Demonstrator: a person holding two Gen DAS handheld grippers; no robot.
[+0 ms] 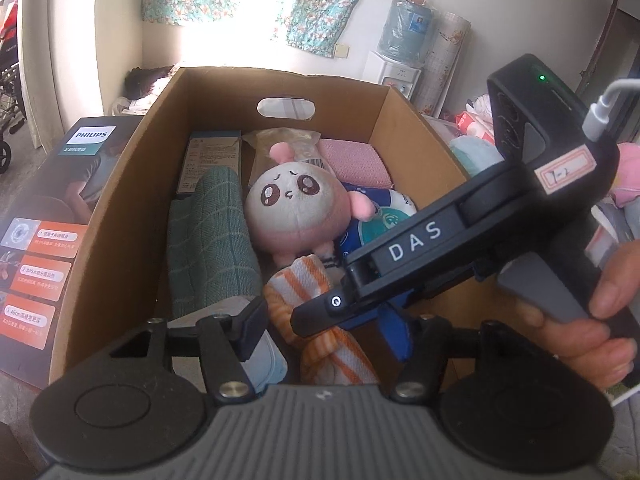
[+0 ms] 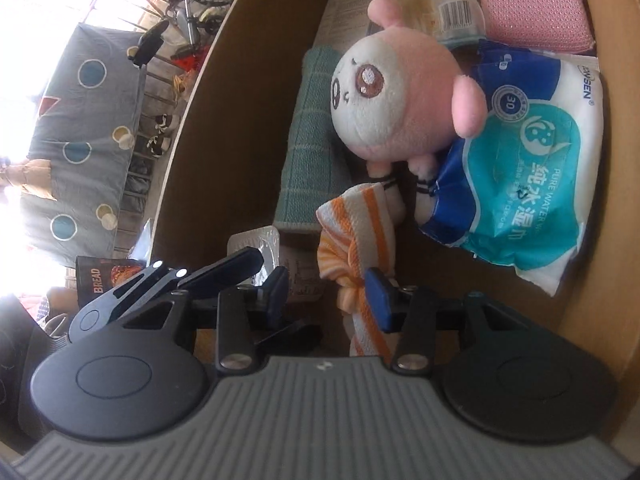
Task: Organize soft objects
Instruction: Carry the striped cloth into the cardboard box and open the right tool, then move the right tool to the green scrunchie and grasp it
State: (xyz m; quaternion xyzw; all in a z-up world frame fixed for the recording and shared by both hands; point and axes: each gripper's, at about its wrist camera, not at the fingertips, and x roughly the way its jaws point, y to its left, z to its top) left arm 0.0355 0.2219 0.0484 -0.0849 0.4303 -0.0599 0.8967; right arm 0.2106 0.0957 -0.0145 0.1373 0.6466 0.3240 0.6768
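We hold both grippers over an open cardboard box (image 1: 132, 184) full of soft things. Our left gripper (image 1: 332, 332) stands open with nothing pressed between its pads, low over the near end of the box. Our right gripper (image 2: 332, 300) reaches in beside it, and an orange-striped cloth (image 2: 360, 236) lies bunched between its fingers, touching the blue right pad (image 2: 378, 300); we cannot tell whether the jaws actually pinch it. Deeper in the box a pink and white plush toy (image 1: 292, 208) leans on a rolled green towel (image 1: 208, 240) and a wet-wipes pack (image 2: 532, 160), with a pink sponge (image 2: 532, 8) at the far end.
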